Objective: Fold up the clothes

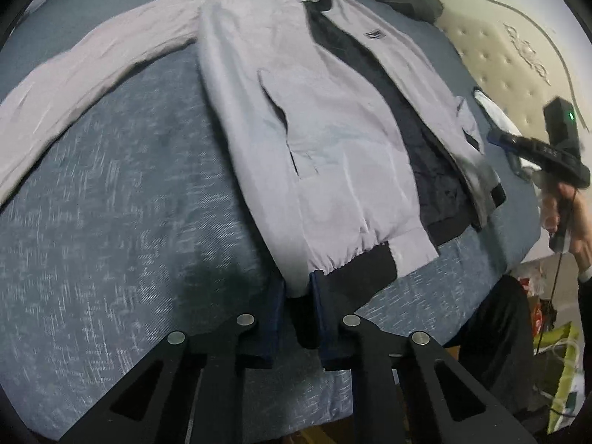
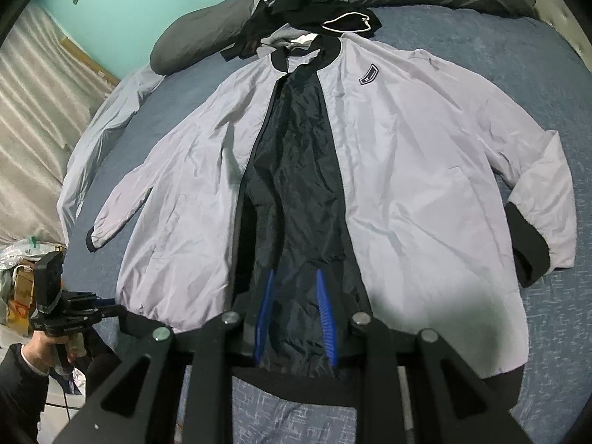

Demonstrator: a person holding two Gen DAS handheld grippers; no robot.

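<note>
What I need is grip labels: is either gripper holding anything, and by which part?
Right gripper is open, holding nothing. Left gripper straddles the jacket at its hem corner; whether it grips cannot be told.

Dim, soft indoor light; fisheye-warped edges, seemingly slight motion blur.

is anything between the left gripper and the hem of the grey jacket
Nothing visible does. The left gripper sits right at the black ribbed hem of the light grey zip-front jacket, fingers straddling the hem's corner on the blue bedspread. Whether they already pinch it is unclear.
</note>
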